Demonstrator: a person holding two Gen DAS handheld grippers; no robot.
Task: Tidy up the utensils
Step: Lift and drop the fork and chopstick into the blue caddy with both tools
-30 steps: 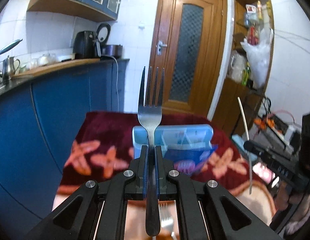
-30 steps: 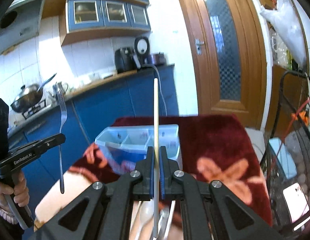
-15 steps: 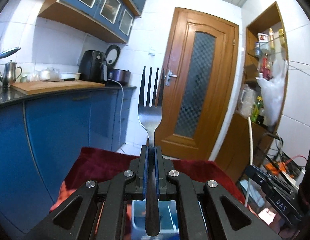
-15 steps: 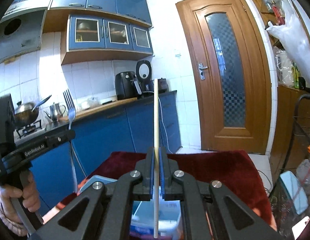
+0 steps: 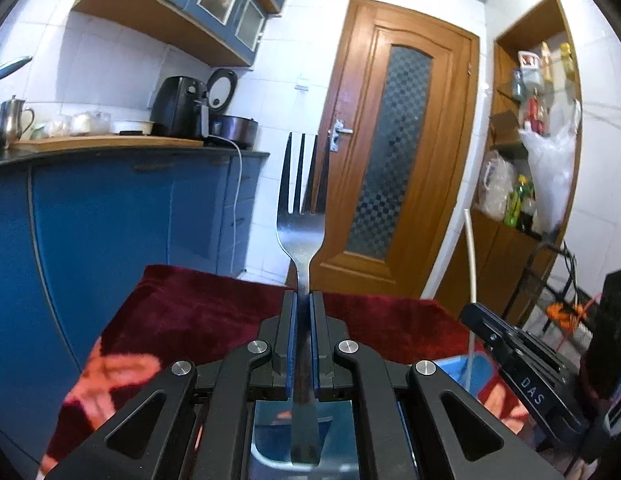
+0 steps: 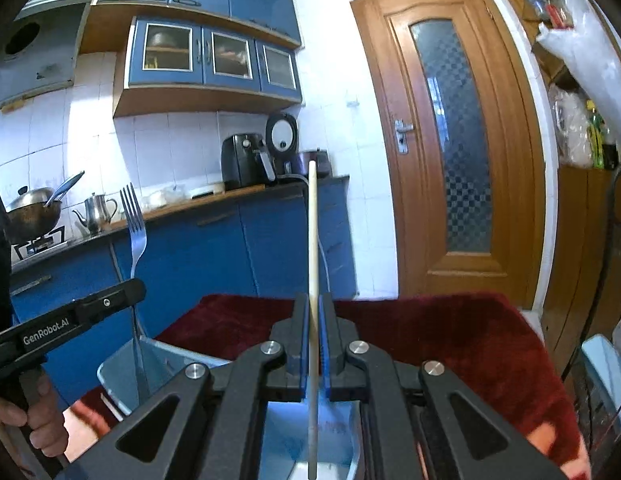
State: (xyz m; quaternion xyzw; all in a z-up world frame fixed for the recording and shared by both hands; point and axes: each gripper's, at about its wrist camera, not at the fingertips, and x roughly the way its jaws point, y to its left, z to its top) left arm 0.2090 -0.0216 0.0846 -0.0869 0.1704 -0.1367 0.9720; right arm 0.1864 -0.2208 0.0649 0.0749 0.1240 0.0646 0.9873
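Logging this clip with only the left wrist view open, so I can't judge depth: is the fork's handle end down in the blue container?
Observer: In the right wrist view, the fork hangs upright from the left gripper. Its handle end appears to dip below the rim of the container, at its left end.
Operator: What is the white rod at my right edge?
Observer: A pale chopstick, clamped upright in the shut right gripper, with its lower end over the container.
Operator: What carries the left gripper?
Observer: A hand wrapped round its handle.
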